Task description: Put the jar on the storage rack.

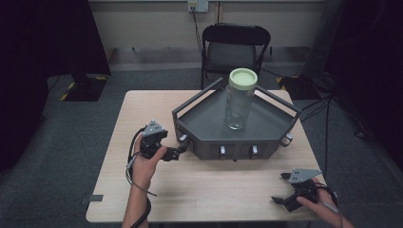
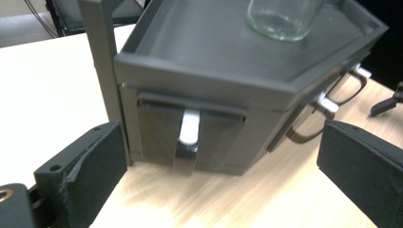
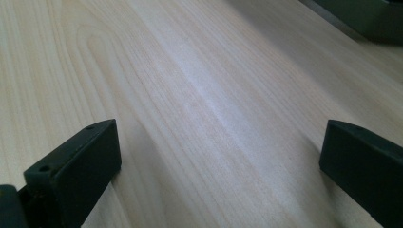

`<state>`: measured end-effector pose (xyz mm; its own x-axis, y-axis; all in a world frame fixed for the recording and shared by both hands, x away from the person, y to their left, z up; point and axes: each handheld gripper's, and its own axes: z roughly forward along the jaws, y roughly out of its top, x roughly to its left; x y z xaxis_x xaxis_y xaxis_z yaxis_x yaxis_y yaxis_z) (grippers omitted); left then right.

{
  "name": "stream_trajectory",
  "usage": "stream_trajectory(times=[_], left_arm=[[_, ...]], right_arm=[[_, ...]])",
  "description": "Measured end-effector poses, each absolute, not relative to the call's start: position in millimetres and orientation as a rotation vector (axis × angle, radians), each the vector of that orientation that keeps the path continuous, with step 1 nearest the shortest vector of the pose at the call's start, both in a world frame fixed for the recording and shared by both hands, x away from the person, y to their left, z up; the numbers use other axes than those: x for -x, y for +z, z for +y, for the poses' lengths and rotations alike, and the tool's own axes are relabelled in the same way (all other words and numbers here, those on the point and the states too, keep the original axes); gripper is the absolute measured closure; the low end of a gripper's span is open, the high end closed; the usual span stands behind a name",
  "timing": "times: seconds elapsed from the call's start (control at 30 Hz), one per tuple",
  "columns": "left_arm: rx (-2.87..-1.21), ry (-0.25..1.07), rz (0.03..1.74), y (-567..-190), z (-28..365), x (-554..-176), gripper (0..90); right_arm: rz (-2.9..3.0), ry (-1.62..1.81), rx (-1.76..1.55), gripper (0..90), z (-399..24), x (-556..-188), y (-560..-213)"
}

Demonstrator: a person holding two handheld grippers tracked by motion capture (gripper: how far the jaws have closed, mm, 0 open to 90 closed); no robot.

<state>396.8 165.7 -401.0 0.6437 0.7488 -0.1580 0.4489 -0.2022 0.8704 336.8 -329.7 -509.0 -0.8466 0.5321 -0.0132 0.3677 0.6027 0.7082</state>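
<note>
Left hand-held gripper point(image 2: 214, 166) gapes wide before the drawer handle point(image 2: 188, 127) of the grey cabinet point(image 1: 236, 127). Right hand-held gripper point(image 1: 285, 187) lies open on the worktop point(image 1: 214, 185).

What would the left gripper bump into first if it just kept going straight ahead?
Probably the drawer handle on the grey cabinet. The left gripper points right at it, open fingers either side, with a little bare table between. How near it is stays hard to judge.

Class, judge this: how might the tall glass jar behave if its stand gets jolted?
The jar is tall, narrow and looks empty, so it probably tips easily. Clear glass: likely fragile. It stands loose on the smooth tray, so it may slide.
</note>
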Motion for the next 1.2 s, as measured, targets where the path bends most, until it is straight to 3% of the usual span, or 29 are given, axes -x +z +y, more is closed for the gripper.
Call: stream_trajectory(times=[1.2], left_arm=[[-1.811,0.346,1.048,-450.2,213.1,-365.9,2.6]], right_arm=[[2.607,1.077,-0.743,0.0,-329.8,-336.8,-509.0]])
